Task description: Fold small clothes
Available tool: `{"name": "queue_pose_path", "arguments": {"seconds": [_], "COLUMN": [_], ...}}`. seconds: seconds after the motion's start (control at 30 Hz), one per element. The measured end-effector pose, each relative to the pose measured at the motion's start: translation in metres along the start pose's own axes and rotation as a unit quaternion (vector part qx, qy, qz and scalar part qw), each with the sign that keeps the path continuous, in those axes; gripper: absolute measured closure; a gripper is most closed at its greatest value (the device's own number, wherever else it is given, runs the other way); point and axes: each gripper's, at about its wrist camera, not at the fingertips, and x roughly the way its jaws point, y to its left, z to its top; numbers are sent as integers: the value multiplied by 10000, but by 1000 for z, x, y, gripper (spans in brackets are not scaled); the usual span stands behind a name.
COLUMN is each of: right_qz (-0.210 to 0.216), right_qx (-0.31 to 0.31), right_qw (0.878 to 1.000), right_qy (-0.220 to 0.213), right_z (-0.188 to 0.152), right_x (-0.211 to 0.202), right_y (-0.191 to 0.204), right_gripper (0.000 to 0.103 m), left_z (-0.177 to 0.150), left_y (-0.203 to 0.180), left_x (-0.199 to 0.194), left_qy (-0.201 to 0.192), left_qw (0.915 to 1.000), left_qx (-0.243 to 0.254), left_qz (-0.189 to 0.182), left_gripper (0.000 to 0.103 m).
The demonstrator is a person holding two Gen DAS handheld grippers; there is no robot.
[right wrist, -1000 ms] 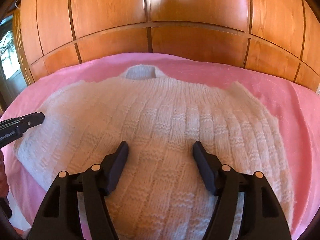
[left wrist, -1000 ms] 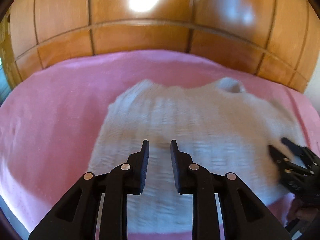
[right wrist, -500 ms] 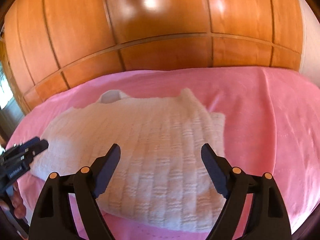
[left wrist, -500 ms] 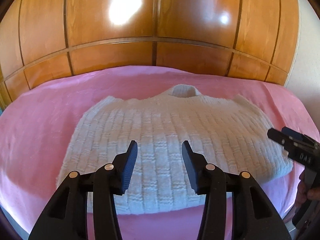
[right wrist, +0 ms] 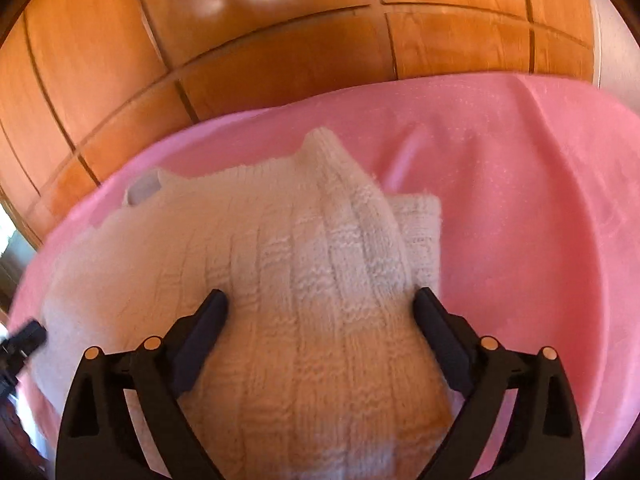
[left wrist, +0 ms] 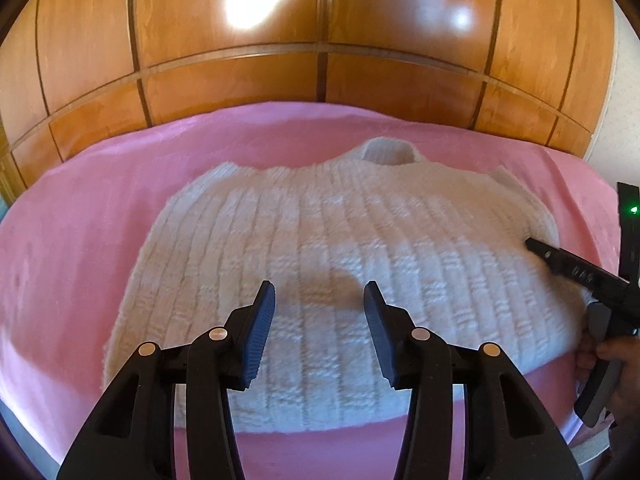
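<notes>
Swinging toward the sweater's (right wrist: 256, 280) sleeve side since a second ago, my right gripper (right wrist: 320, 312) now straddles its edge, fingers opening wide, knit between them but not pinched. My left gripper (left wrist: 320, 304) hovers over the hem, fingers part-open and empty, wider than they stood a second ago. The sweater lies flat on the pink bed (left wrist: 72, 240), collar (left wrist: 390, 152) toward the wooden wardrobe (left wrist: 320, 40). My worry: the thick knit may bunch, or the right fingers may catch only the top layer and drag the sweater askew. Only the right view shows the sleeve (right wrist: 420, 220) tucked under the sweater's edge; only the left view shows the whole hem and the person's hand (left wrist: 612, 364) on the right gripper.
</notes>
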Motion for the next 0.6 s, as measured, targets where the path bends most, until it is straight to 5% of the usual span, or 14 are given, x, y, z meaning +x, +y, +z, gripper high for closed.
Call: {"name": "queue_pose_path", "arguments": {"seconds": [0.23, 0.47, 0.6], "right_qz": [78, 103, 120], "right_qx": [-57, -54, -49], "right_qw": [9999, 9997, 9997], "right_qy": [-123, -213, -226], "right_z": [-3, -8, -9], "right_x": [-2, -4, -4], "right_y": [0, -1, -1], "right_gripper": [8, 7, 6], "left_z": [0, -13, -30], "left_y": [20, 135, 179], "left_x": [-2, -3, 3], "left_qy": [-47, 214, 473], "left_qw": [9995, 9868, 9766], "left_qx": [-156, -1440, -2038], "left_qz": [257, 715, 499], "left_gripper": [58, 58, 58]}}
